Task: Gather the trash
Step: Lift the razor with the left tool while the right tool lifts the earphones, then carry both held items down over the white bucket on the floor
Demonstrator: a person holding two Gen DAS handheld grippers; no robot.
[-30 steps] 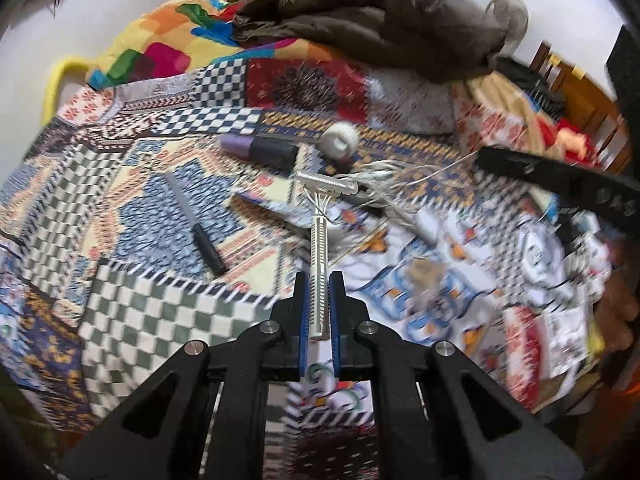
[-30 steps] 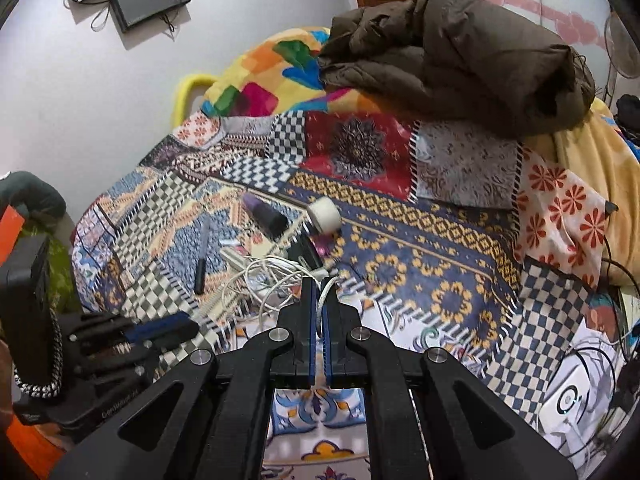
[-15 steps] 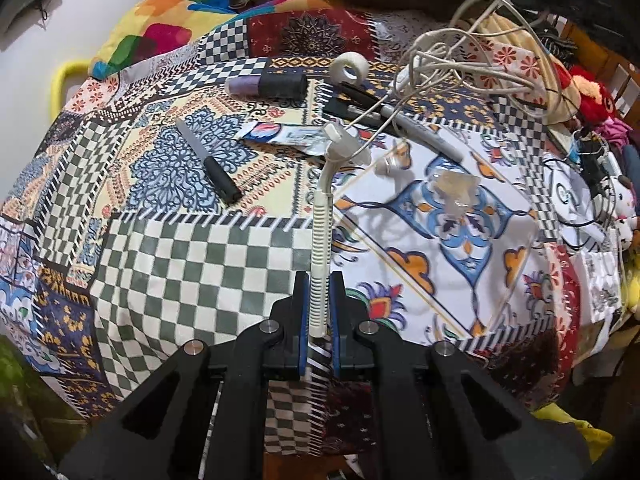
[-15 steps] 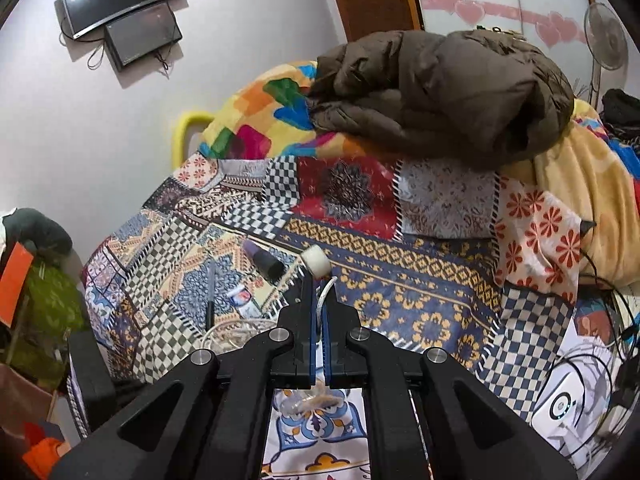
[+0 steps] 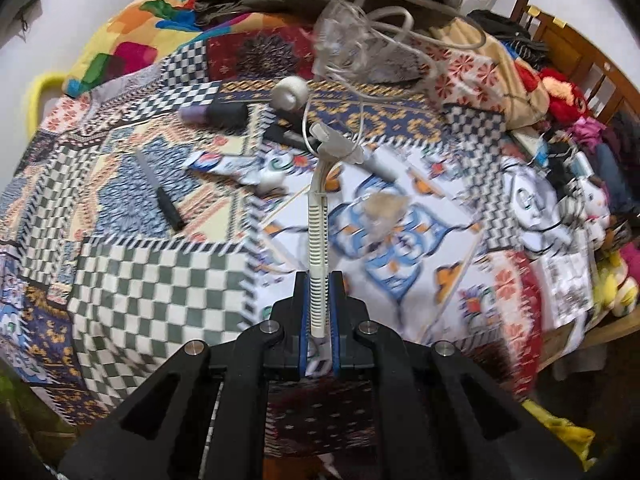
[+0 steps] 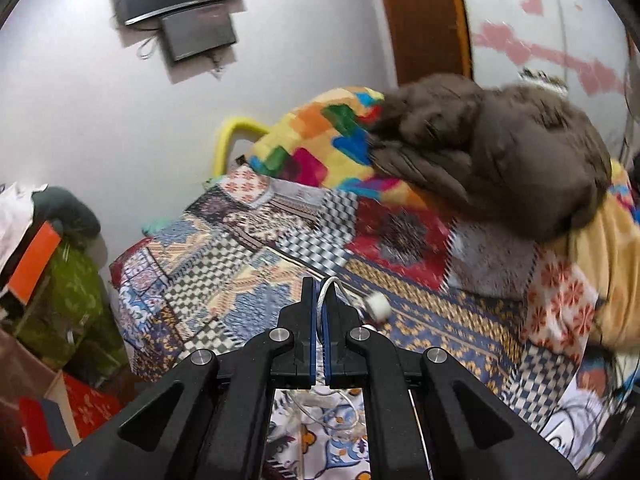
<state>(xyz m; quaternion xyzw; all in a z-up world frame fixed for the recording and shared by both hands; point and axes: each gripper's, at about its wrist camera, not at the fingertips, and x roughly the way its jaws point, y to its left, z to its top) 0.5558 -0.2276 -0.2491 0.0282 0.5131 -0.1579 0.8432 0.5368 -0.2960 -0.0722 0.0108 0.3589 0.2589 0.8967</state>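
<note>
Nearest the left wrist camera, the left gripper point(image 5: 319, 280) is clamping its two fingers on the ribbed white handle of a disposable razor point(image 5: 318, 236), which is sticking up and away from the jaws with its head point(image 5: 334, 145) tilted over the bed. Under it the patchwork quilt point(image 5: 160, 280) is spreading out in green checks and blue florals. A little farther on, a black-handled knife point(image 5: 162, 194) is lying on a blue patch, with a crumpled wrapper point(image 5: 224, 164) just beyond it and a thin wooden stick point(image 5: 286, 206) slanting beside the razor's handle. A scrap of clear plastic point(image 5: 382, 210) is sitting to the right on the white-and-blue patch. Farther still, a purple-and-black tube point(image 5: 214, 114) is lying near a roll of white tape point(image 5: 290, 94).

In the right wrist view, the right gripper point(image 6: 319, 312) is pinching its fingers together on a loop of white cable point(image 6: 330, 286) (the rest of the tangle is trailing below the jaws, partly hidden). From the left camera that same cable bundle point(image 5: 372, 36) is hanging in the air above the far half of the bed, mixed with something clear that is too blurred to name. Behind it all a brown padded jacket point(image 6: 500, 152) is heaped on a bright multicoloured blanket point(image 6: 320, 136), and two dark screens point(image 6: 180, 4) are hanging on the white wall
</note>
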